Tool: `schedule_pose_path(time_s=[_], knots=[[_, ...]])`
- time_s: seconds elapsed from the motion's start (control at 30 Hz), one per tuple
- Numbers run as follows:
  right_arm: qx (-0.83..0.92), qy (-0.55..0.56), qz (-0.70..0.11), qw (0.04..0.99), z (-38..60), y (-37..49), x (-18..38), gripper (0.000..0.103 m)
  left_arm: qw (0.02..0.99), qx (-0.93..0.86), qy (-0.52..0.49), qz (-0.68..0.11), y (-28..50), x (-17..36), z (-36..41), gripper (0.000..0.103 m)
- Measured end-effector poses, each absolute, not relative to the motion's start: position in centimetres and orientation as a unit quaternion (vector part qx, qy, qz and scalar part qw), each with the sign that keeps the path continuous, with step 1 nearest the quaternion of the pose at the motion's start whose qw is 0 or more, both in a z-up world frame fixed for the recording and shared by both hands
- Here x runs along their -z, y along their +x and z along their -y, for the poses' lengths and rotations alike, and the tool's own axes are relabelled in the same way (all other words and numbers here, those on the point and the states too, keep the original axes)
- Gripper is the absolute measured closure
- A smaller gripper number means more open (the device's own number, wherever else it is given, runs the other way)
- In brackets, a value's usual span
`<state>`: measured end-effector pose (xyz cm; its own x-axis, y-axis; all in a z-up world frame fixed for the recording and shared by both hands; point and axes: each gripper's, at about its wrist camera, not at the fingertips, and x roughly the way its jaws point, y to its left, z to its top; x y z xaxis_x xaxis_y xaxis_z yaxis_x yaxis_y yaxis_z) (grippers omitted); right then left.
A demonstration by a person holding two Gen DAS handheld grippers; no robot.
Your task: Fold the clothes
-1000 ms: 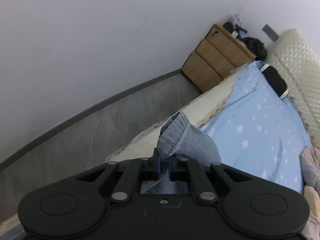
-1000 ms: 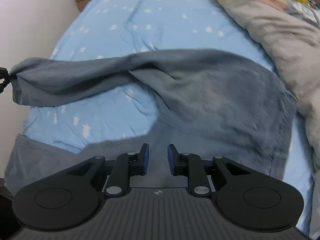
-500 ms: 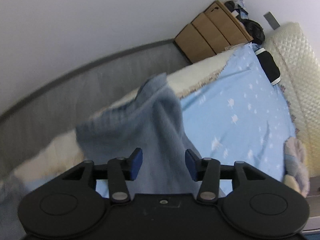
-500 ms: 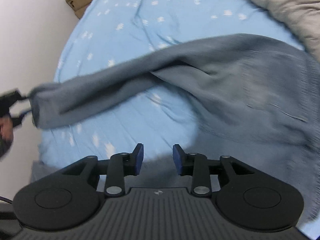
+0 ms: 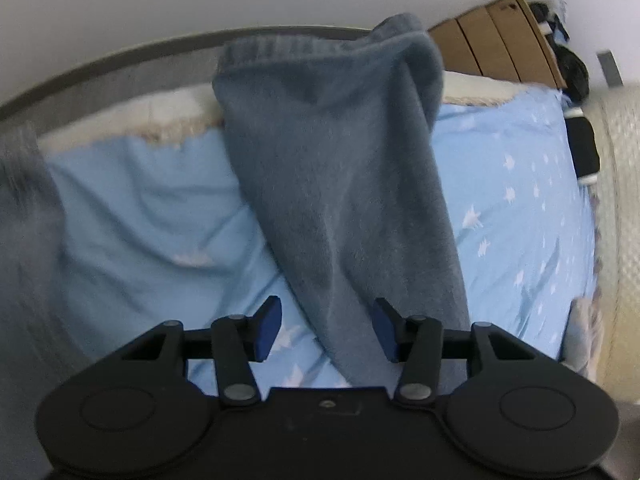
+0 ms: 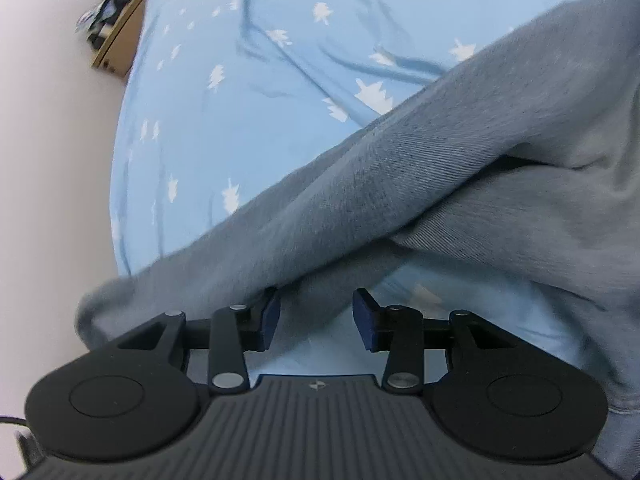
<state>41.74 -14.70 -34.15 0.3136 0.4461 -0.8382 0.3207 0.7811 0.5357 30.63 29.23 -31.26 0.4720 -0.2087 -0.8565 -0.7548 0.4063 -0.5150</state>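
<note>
A grey-blue sweater lies spread on the bed. In the left wrist view its sleeve (image 5: 344, 168) stretches away from me, ribbed cuff at the far end by the mattress edge. My left gripper (image 5: 326, 330) is open; the sleeve passes under the gap and its pads press on nothing. In the right wrist view the same sleeve (image 6: 360, 184) runs diagonally from the sweater's body (image 6: 560, 220) at the right to its cuff at the lower left. My right gripper (image 6: 316, 318) hovers close over the sleeve, jaws opening, nothing pinched between them.
The light blue sheet (image 5: 140, 220) with white prints covers the mattress. A wooden dresser (image 5: 496, 36) stands by the wall past the bed's corner. A quilted cream headboard (image 5: 616, 200) and a black item (image 5: 582, 148) lie at the right. The white wall (image 6: 52, 160) borders the bed.
My left gripper let go of the sleeve cuff and opened; the sleeve dropped flat onto the sheet. My right gripper came down close over the sleeve and its jaws widened.
</note>
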Motion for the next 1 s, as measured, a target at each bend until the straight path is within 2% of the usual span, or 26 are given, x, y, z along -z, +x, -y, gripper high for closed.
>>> schedule_pose_path(time_s=[0.17,0.23,0.27,0.3,0.33,0.43,0.5,0.83,1.0], knots=[[-0.014,0.317,-0.593,0.74,14.3,42.8,35.2,0.06,0.686,-0.216,-0.512,-0.47,31.6,32.1,-29.1,0.061],[-0.001,0.328,-0.594,0.735,14.7,42.7,35.5,0.082,0.681,-0.222,-0.516,-0.471,31.8,32.4,-29.2,0.061],[0.005,0.335,-0.594,0.731,14.9,42.6,35.6,0.087,0.678,-0.226,-0.518,-0.47,31.9,32.5,-29.2,0.062],[0.006,0.346,-0.592,0.728,15.2,42.3,35.6,0.096,0.674,-0.23,-0.522,-0.469,32.0,32.8,-29.3,0.068],[0.005,0.344,-0.591,0.73,15.2,42.0,35.3,0.1,0.671,-0.236,-0.524,-0.469,32.0,32.9,-29.4,0.079],[-0.007,0.327,-0.587,0.741,14.9,41.1,33.9,0.102,0.68,-0.233,-0.518,-0.464,31.7,32.1,-29.7,0.098],[-0.019,0.312,-0.584,0.749,14.6,40.3,32.7,0.102,0.693,-0.223,-0.509,-0.459,31.4,31.2,-30.0,0.101],[-0.092,0.276,-0.603,0.743,13.4,32.4,28.3,0.102,0.735,-0.201,-0.49,-0.422,26.8,25.2,-32.2,0.102],[-0.084,0.298,-0.624,0.717,12.3,29.1,29.7,0.102,0.724,-0.216,-0.494,-0.43,24.8,27.6,-32.7,0.102]])
